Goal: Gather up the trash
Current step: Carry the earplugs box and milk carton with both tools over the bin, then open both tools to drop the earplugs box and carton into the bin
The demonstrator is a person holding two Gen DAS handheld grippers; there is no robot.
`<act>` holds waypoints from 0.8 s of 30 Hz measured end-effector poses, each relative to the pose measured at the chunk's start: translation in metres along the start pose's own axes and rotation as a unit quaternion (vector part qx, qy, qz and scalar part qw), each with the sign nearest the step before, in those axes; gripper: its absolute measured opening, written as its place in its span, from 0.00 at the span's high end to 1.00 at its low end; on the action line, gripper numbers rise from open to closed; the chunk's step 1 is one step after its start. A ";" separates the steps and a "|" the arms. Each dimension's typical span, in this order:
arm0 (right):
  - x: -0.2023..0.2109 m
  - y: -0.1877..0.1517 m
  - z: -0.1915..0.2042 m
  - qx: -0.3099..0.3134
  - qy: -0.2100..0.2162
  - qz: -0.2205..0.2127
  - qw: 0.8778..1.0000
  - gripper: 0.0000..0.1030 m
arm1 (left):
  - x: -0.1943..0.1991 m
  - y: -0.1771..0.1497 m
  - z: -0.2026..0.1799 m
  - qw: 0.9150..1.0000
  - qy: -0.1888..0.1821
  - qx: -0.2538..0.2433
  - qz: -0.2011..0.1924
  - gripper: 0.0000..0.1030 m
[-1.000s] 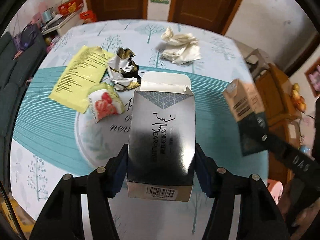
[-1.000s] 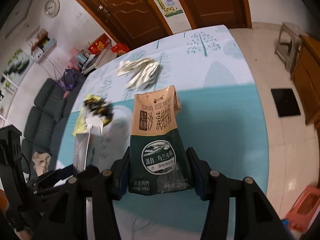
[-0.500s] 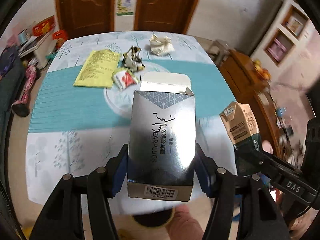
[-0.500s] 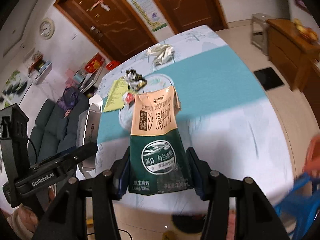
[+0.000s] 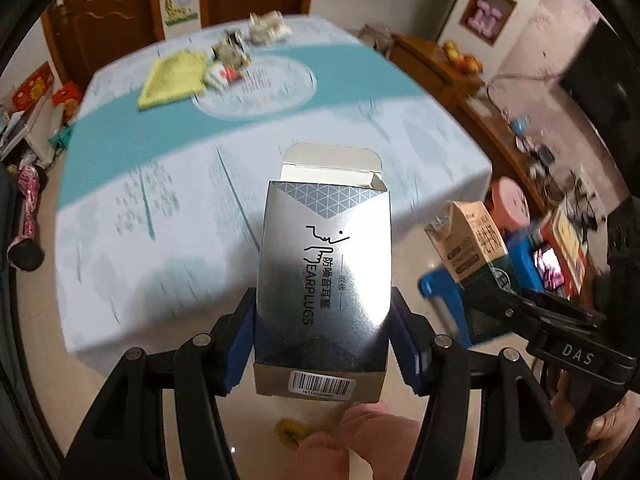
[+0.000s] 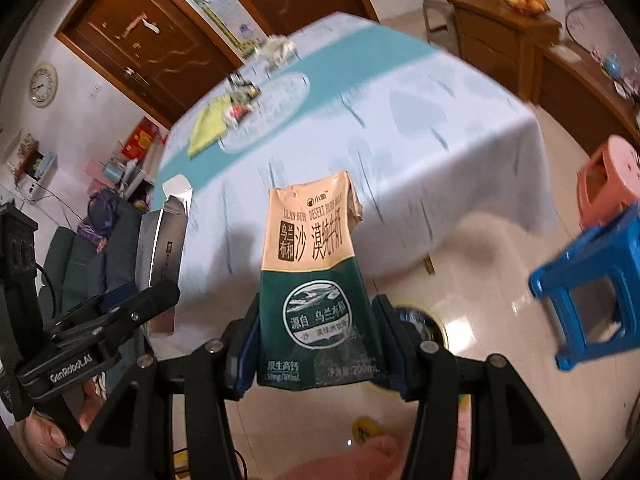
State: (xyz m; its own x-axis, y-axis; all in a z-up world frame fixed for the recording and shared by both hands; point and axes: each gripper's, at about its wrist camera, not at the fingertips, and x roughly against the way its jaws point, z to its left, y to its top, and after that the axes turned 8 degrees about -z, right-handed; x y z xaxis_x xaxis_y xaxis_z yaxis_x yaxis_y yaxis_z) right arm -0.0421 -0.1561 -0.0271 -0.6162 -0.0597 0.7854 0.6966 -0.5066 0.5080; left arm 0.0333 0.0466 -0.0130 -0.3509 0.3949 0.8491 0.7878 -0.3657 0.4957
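My left gripper [image 5: 323, 340] is shut on a silver earplugs box [image 5: 326, 272] with its top flap open, held off the near edge of the table [image 5: 168, 216]. The box also shows in the right wrist view [image 6: 162, 256]. My right gripper [image 6: 314, 344] is shut on a green and tan milk carton [image 6: 314, 276], which also shows in the left wrist view [image 5: 472, 252]. Far back on the table lie a yellow paper [image 5: 172, 76], a red and white wrapper [image 5: 224, 76], a foil wrapper [image 5: 232, 46] and crumpled white paper [image 5: 268, 28].
A blue plastic stool [image 6: 596, 288] and a pink stool [image 6: 608, 172] stand on the floor to the right. A wooden cabinet [image 6: 504, 28] stands against the right wall. A dark sofa [image 6: 76, 264] is at the left. Brown doors are behind the table.
Both grippers have pulled back and away from the table, each still holding its item. The table's trash now looks far off, and the floor and stools have come into view.
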 end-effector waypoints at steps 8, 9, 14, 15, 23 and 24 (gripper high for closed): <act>-0.056 -0.070 -0.047 -0.004 -0.031 0.067 0.997 0.50 | -0.064 -0.072 -0.020 0.997 -0.014 -0.017 0.069 0.42; -0.067 -0.081 -0.055 -0.003 -0.037 0.080 0.996 0.50 | -0.079 -0.083 -0.021 0.996 -0.017 -0.015 0.083 0.42; -0.131 -0.120 -0.097 -0.016 -0.054 0.142 0.988 0.49 | -0.157 -0.131 -0.012 0.989 -0.036 -0.001 0.146 0.42; -0.147 -0.128 -0.107 -0.021 -0.058 0.153 0.986 0.49 | -0.174 -0.141 -0.008 0.986 -0.042 0.006 0.159 0.42; -0.247 -0.165 -0.156 -0.034 -0.067 0.206 0.976 0.49 | -0.276 -0.179 0.017 0.979 -0.047 0.019 0.197 0.40; -0.260 -0.168 -0.162 -0.039 -0.063 0.214 0.974 0.48 | -0.287 -0.182 0.021 0.979 -0.043 0.024 0.196 0.38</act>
State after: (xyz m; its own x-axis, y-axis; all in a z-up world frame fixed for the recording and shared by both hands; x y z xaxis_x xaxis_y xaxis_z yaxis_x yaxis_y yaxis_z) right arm -0.0588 -0.1946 -0.3735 -0.2221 -0.1760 0.9590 0.8466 -0.5226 0.1002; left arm 0.0019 0.0174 -0.3510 0.0260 0.3030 0.9526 0.8772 -0.4640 0.1236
